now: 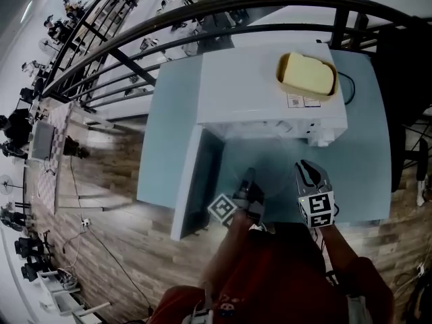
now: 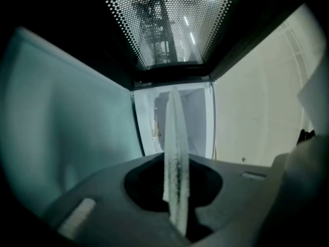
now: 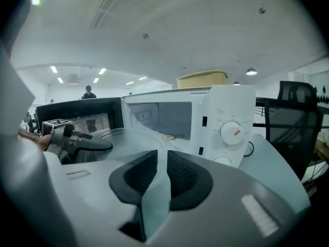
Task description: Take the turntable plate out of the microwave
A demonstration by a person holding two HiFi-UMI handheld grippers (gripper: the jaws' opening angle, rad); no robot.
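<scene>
The clear glass turntable plate [image 3: 126,140] hangs outside the white microwave [image 1: 263,90], just in front of its open cavity [image 3: 164,118]. In the head view the plate [image 1: 275,173] shows only faintly, between the two grippers. My left gripper [image 1: 251,189] is shut on the plate's left rim, which runs edge-on between its jaws as a frosted strip [image 2: 175,148]. My right gripper [image 3: 158,181] is shut on the near right rim. The left gripper [image 3: 77,143] also appears across the plate in the right gripper view.
The microwave door [image 1: 194,181] stands open to the left, its mesh window [image 2: 169,24] close to the left gripper. A yellow container [image 1: 307,74] sits on top of the microwave. The control dial [image 3: 230,133] faces me. A black chair [image 3: 295,117] stands right of the pale table [image 1: 368,160].
</scene>
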